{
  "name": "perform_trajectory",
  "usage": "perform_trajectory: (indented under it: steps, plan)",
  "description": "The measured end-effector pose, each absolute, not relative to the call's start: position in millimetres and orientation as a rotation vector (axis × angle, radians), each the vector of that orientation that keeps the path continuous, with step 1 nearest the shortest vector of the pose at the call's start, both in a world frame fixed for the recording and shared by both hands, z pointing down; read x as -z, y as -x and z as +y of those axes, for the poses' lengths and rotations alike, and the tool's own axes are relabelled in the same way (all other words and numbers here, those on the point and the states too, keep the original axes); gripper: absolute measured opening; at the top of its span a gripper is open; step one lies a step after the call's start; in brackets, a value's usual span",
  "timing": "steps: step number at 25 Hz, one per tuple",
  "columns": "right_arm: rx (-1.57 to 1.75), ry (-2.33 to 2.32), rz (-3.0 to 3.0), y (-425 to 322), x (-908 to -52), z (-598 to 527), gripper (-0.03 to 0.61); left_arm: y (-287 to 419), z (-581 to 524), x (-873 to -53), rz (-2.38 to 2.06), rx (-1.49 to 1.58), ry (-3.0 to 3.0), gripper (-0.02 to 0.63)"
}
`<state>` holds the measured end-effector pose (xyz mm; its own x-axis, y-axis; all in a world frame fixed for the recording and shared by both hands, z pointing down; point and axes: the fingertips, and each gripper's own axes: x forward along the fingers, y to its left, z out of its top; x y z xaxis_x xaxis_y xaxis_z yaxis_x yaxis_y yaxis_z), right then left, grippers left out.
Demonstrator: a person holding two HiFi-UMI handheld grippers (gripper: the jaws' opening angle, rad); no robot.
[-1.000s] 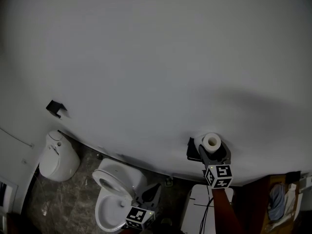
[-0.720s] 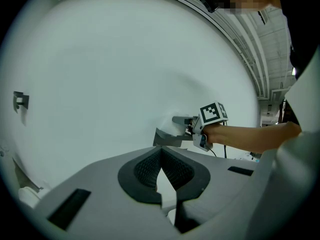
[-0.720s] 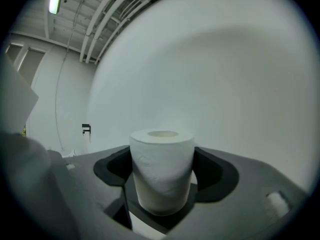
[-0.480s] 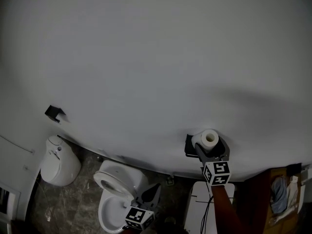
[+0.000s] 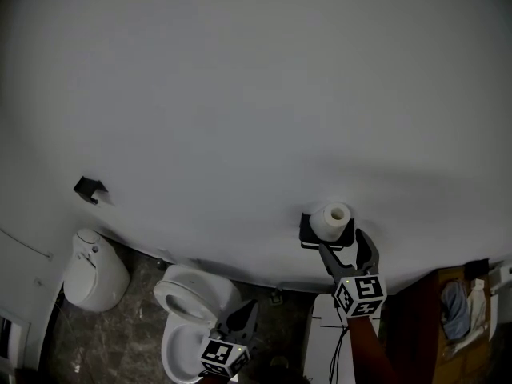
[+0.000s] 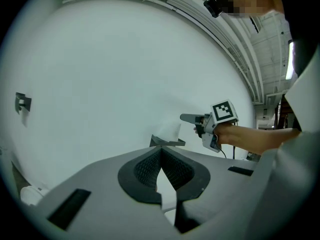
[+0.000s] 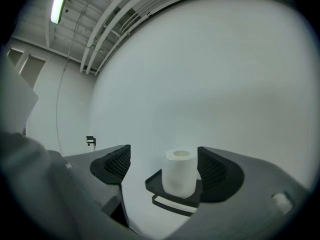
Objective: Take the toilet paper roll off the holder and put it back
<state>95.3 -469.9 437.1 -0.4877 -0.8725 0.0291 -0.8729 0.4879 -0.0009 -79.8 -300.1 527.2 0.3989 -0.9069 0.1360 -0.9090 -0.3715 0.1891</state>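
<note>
A white toilet paper roll (image 5: 330, 218) stands upright on a black wall holder (image 5: 306, 231); the right gripper view shows the same roll (image 7: 179, 173) on the holder's shelf (image 7: 170, 196). My right gripper (image 5: 342, 243) sits just short of the roll and does not touch it. Its jaws have just been opening and now stand wide with nothing between them. My left gripper (image 5: 242, 312) hangs low over the toilet, shut and empty. The left gripper view shows the roll (image 6: 170, 131) and the right gripper (image 6: 189, 118) beside it.
A white toilet (image 5: 189, 312) stands below the wall, with a white bin (image 5: 94, 264) to its left. A small black bracket (image 5: 89, 189) is fixed to the wall at the left. A white cabinet (image 5: 326, 344) and wooden furniture (image 5: 445, 320) lie to the lower right.
My right gripper opened off the roll and drew back from it. The roll stayed upright on the holder. The left gripper shifted only slightly.
</note>
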Motion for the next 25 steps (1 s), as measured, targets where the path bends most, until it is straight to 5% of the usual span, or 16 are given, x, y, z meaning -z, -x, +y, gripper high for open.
perform_trajectory:
  steps: [5,12,25]
  plan:
    - [-0.065,-1.541,-2.751,-85.1,-424.1,-377.0,0.314,82.6,-264.8,-511.9,-1.578,0.035,-2.473,0.008]
    - [-0.106,-1.638,-2.669,-79.1,-437.3,-243.1,0.037,81.4,-202.8,-497.4,-1.508,0.077,-2.501,0.008]
    - [-0.117,-1.784,-2.496,-90.9,-475.5,-78.6,-0.002,71.0,-90.9,-500.9,-1.387,0.064,-2.610,0.008]
